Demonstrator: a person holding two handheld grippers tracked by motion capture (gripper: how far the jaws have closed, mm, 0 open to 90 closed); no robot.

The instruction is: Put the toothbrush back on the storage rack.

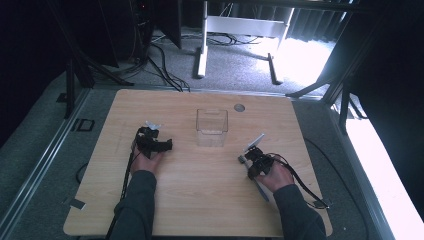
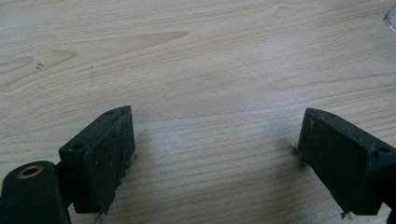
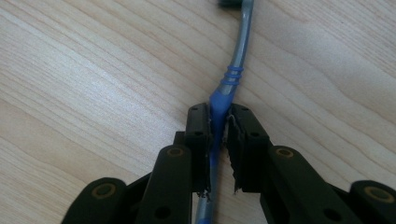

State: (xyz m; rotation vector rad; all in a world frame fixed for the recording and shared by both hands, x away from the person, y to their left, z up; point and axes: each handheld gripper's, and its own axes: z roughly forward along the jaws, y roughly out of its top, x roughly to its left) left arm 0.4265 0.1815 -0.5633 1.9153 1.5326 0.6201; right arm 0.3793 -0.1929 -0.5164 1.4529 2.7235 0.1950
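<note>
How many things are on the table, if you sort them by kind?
Clear plastic boxes: 1, the clear box
Blue-handled tools: 1, the blue-handled tool, lying on the wooden table
Grippers: 2, the left gripper and the right gripper
Total: 4

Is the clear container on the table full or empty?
Empty: the clear container stands upright with nothing seen inside, the table's wood showing through its walls.

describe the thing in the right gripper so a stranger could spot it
On the wooden table, look right of the clear plastic box, at the person's right hand. The right gripper is shut on a slim toothbrush, lying flat, with a grey and blue handle.
</note>
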